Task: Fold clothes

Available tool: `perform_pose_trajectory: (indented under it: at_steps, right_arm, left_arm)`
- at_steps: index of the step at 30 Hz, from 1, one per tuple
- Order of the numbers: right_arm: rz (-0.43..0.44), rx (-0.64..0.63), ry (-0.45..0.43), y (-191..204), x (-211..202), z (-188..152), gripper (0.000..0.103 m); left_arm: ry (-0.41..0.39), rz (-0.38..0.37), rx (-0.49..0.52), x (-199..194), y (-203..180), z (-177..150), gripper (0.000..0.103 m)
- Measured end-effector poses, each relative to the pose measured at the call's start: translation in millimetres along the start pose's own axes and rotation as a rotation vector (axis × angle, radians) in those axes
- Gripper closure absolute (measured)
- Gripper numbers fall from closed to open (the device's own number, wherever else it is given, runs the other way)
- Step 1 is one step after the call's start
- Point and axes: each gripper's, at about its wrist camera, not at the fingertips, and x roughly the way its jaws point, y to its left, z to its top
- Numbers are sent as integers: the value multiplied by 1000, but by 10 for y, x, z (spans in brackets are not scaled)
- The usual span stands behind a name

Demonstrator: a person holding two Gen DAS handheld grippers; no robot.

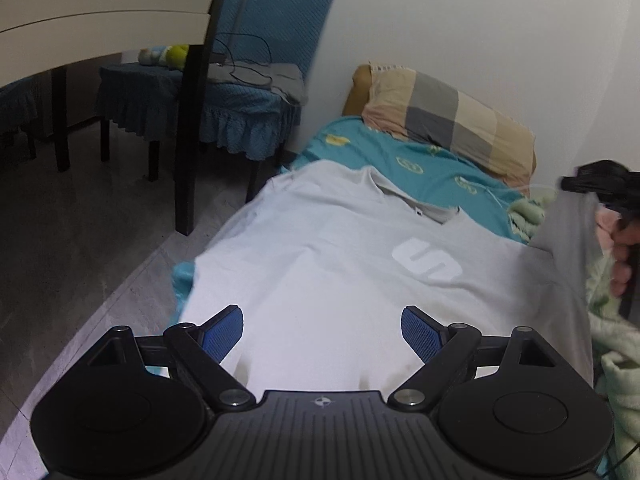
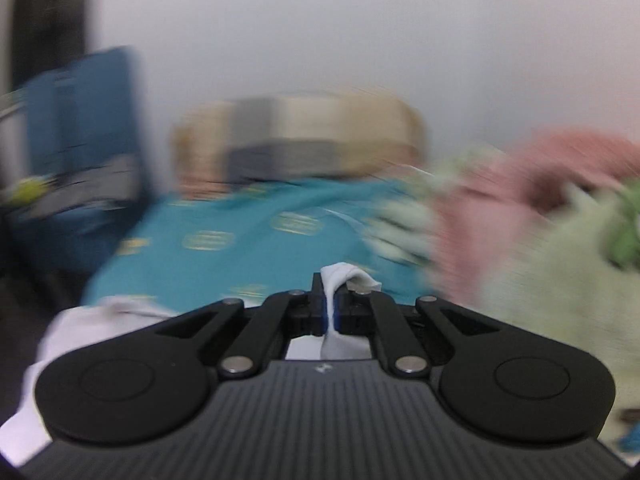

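The right gripper is pinching an edge of the grey t-shirt lying across the teal bedsheet, probably lifting it to start a fold (view's blurry), while the left gripper is hovering wide open, holding nothing.

A teal bedsheet patterned with yellow motifs is spread over the bed. A checked beige and grey pillow is set at the far end against the white wall. Green and pink blankets are heaped at the right. Blue-covered chairs and a pale table are seen at the far left.
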Motion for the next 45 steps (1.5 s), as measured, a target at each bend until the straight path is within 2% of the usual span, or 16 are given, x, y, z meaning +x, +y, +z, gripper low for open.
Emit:
perform_pose_trajectory:
  at_steps: [3,6,10,11,12,14,15,21,24,28,31,35,38,42,45]
  right_arm:
    - [146,-176,10,758,64,-227,97]
    - [238,-275,84,1314,254,-653,97]
    - [262,-299,185,1613,488,-1130,95]
    - [262,-292,207,1628,514,-1191,89]
    - [263,-286,222,1619,518,-1232,81]
    - [278,-264,209,1572,377,-1248,45]
    - [289,-251,195,1544,272,-1244,41]
    - [327,-142,140,1175,-621,-1003,39]
    - [308,-68,123,935,-1136,-913,39]
    - [271,75,133,578,-1781,-944,39]
    - [241,152,128,358,-2123,-1058,39]
    - [201,250,130,96,-2266,-1153,39]
    - [191,319,131,-68,-2216,-1140,39]
    - [157,396,113,-306,-2110,-1111,39]
    - [151,421,127,-431,-2002,-1152,39]
  left_arm:
    - [-26,27,-28,-40,143,57,15]
    - [-26,43,-57,-10,272,77,15]
    - [-12,52,-54,85,332,56,15]
    - [-11,54,-44,110,321,45,15]
    - [-8,49,-36,131,301,37,15]
    - [-4,40,-18,171,260,21,15]
    - [-7,36,-6,177,233,12,15]
    - [-30,14,89,146,38,-60,15]
    - [-44,-6,132,64,-68,-112,15]
    - [-65,-47,186,-54,-208,-187,15]
    - [-52,-73,211,-144,-276,-257,16]
    - [-31,-100,210,-228,-349,-335,16]
    - [-25,-111,257,-206,-471,-384,18]
    - [5,-83,355,60,-746,-318,22]
    - [13,-95,401,401,-988,-179,26]
